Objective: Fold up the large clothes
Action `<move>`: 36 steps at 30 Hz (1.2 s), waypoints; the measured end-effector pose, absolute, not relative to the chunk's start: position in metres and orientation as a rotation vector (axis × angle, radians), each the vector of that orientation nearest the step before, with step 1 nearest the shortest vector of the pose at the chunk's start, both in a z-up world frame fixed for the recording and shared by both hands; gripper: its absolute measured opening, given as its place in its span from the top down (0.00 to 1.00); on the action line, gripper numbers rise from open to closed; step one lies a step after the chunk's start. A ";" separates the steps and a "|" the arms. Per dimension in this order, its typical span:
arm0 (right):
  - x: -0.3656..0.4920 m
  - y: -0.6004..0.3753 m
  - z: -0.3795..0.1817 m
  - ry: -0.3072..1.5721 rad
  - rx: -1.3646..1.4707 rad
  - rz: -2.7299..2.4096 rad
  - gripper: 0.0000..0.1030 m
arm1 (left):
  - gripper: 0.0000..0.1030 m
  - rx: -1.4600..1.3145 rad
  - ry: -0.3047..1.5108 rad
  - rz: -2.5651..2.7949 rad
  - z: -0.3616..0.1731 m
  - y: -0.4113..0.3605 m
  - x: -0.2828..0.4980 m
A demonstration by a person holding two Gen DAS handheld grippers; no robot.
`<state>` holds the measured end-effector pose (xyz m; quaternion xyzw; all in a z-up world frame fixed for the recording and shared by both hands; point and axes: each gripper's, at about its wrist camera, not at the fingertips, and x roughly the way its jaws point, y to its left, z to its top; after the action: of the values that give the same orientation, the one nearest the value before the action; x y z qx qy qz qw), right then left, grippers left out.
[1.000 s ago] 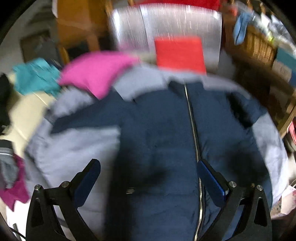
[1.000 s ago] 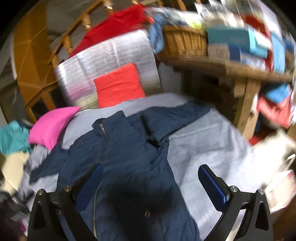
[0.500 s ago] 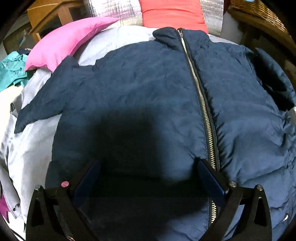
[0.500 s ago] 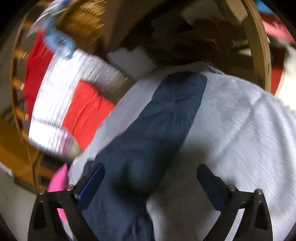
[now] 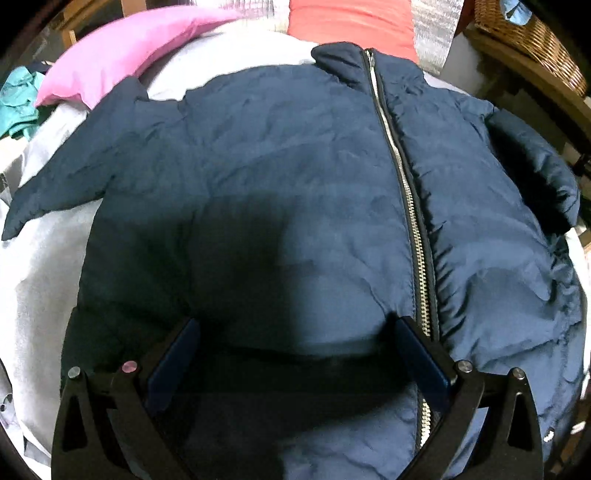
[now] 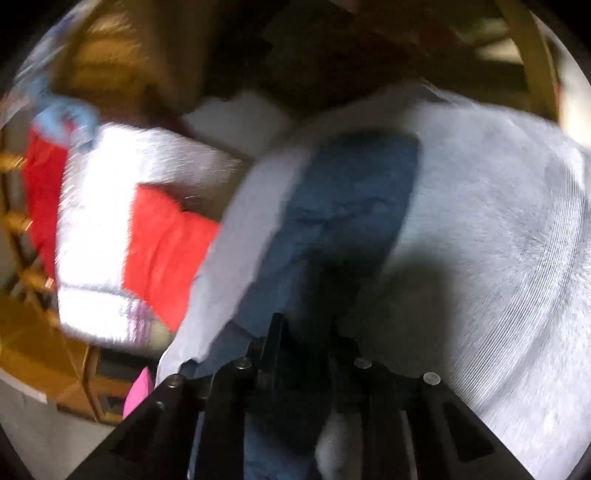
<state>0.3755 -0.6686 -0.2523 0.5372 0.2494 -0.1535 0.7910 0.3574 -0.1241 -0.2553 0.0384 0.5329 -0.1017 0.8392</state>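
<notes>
While spread a moment ago, right gripper [image 6: 303, 343] now clamped on jacket sleeve [image 6: 332, 229]; left gripper [image 5: 295, 343] apart over jacket [image 5: 295, 192]; ready to fold inward.

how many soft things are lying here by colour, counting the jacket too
navy: 1, the jacket
pink: 1, a pillow
coral red: 1, a cushion
teal: 1, a crumpled garment
pale grey: 1, the sheet under the jacket
total: 5

Pink pillow [image 5: 122, 55] and wicker basket [image 5: 528, 40] flank the jacket [image 5: 295, 192].
</notes>
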 end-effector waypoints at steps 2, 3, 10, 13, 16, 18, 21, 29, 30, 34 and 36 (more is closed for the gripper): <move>0.369 -0.645 -0.229 0.498 1.103 -0.273 0.83 | 0.00 0.073 1.115 -0.216 -0.246 -0.121 0.355; 0.367 -0.627 -0.213 0.486 1.066 -0.234 0.83 | 0.00 0.067 1.067 -0.201 -0.236 -0.116 0.351; 0.358 -0.493 -0.160 0.501 0.903 -0.001 0.83 | 0.00 0.108 0.796 -0.049 -0.187 -0.079 0.337; 0.364 -0.426 -0.168 0.558 0.852 0.071 0.83 | 0.00 0.108 0.738 0.014 -0.178 -0.054 0.330; 0.378 -0.372 -0.196 0.658 0.833 0.110 0.80 | 0.00 0.104 0.703 0.050 -0.176 -0.046 0.332; 0.384 -0.352 -0.219 0.748 0.868 0.110 0.74 | 0.00 0.093 0.686 0.063 -0.173 -0.041 0.333; 0.369 -0.346 -0.241 0.839 0.943 0.123 0.32 | 0.00 0.068 0.684 0.036 -0.172 -0.038 0.333; 0.285 -0.412 -0.204 0.629 0.848 -0.030 0.26 | 0.00 0.171 0.609 -0.007 -0.168 -0.084 0.313; 0.287 -0.422 -0.199 0.625 0.836 -0.081 0.26 | 0.00 0.186 0.605 -0.011 -0.169 -0.089 0.313; 0.296 -0.468 -0.208 0.633 0.844 -0.270 0.26 | 0.00 0.263 0.590 -0.041 -0.172 -0.114 0.313; 0.299 -0.481 -0.220 0.624 0.900 -0.266 0.26 | 0.00 0.318 0.561 -0.027 -0.173 -0.128 0.313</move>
<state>0.2992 -0.4808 -0.2202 0.4267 0.2959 -0.1259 0.8453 0.3132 -0.1281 -0.1730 0.1561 0.2758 -0.0132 0.9484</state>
